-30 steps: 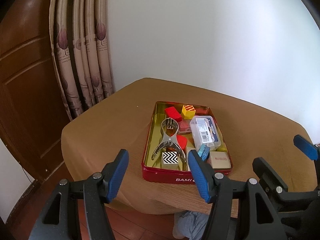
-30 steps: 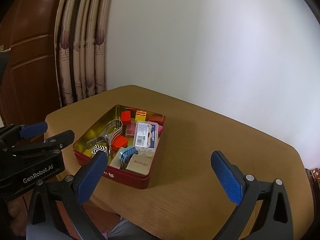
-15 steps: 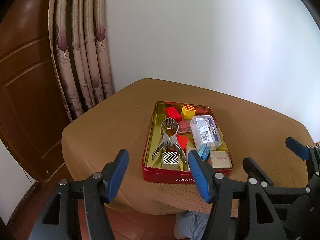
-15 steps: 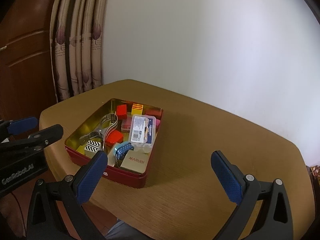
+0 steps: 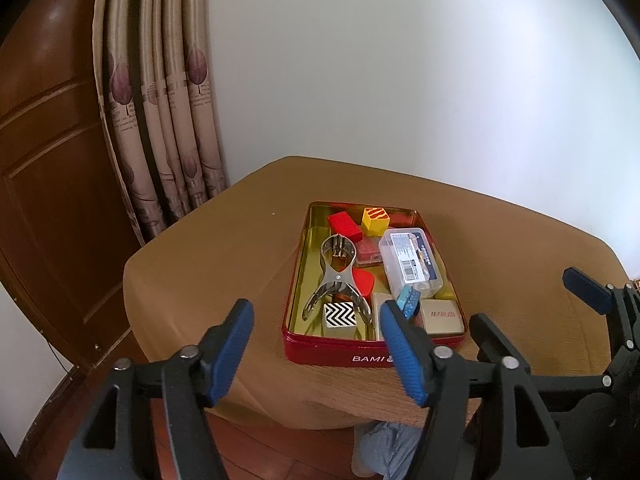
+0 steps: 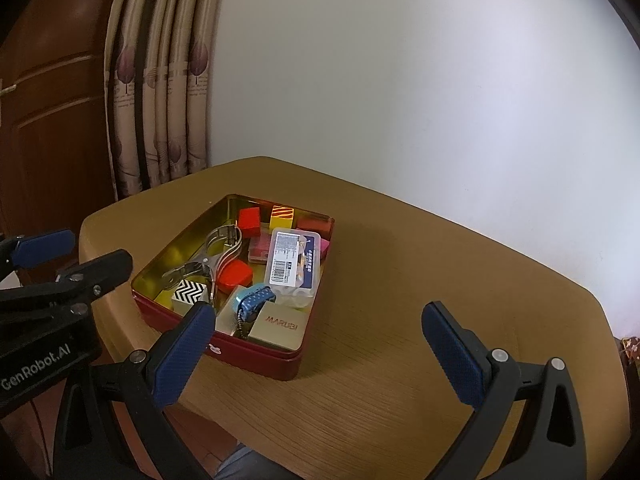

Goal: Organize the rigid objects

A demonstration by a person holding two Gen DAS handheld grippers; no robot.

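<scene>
Tin (image 5: 320, 350) in red, gold inside, sits on the brown tabletop (image 5: 224, 256) close to its near edge, and all the rigid pieces lie inside it. A metal clamp (image 5: 338, 280) stretches along the tin's left side, its handles spread toward the near wall around a black-and-white zigzag block (image 5: 340, 314). At the far end are a red block (image 5: 344, 227) and a yellow striped cube (image 5: 375, 221). A clear plastic case (image 5: 412, 262) with a barcode label lies along the right side, and a beige box (image 6: 282, 328) marked MARUBI fills the near right corner, with a blue dotted clip (image 6: 254, 300) just beside it.

The left tongs (image 5: 316, 356) hang over the tabletop's near edge, jaws spread wide with nothing between them; they have just been opening further. The right tongs (image 6: 320, 356) hover over the bare tabletop to the right of the tin, also spread wide and holding nothing.
</scene>
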